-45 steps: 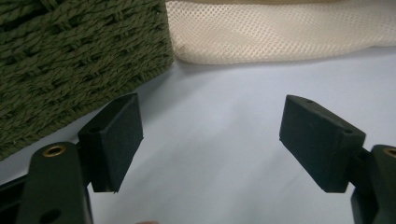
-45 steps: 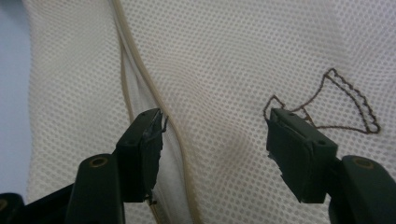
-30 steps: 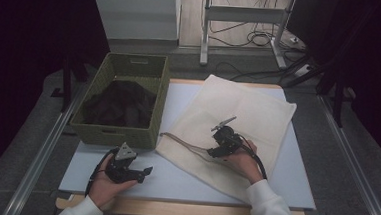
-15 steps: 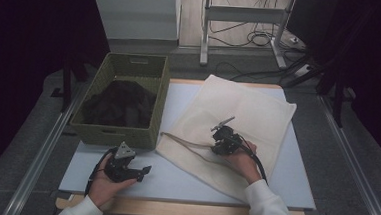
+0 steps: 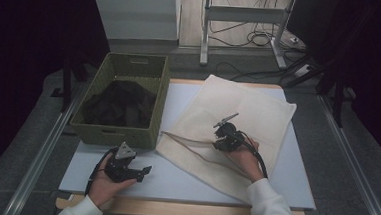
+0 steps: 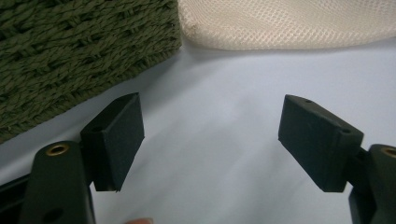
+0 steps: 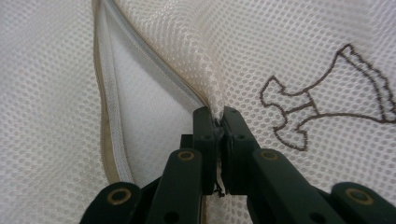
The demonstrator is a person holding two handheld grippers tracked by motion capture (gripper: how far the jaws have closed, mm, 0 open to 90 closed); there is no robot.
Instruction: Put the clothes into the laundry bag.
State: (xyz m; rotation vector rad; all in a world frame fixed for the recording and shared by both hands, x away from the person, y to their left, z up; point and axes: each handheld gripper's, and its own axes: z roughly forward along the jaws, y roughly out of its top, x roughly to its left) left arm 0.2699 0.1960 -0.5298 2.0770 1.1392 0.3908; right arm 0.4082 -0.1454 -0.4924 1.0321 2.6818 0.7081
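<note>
Pinching a fold of the mesh bag (image 7: 299,56) (cream, lying centre-right on the bench (image 5: 294,174)), the right gripper (image 7: 218,122) has just closed its fingers; the left gripper (image 6: 210,140), lower left, has its fingers apart.

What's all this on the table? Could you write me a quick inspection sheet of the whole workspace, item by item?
Surface: pale blue table top on a wooden board, flat.
Job's things: cream mesh bag lying flat, its zipped mouth partly open; an embroidered brown figure on the mesh.
Clutter: green woven basket at the table's left, holding dark clothes.
Grippers: right gripper has just been closing and now pinches the mesh beside the zip; left gripper stands open over bare table near the basket, nothing between its jaws.
Cables: a black cable loops from the right gripper; more cables on the floor behind.
Surroundings: metal stand legs, grey floor, dark sides.
</note>
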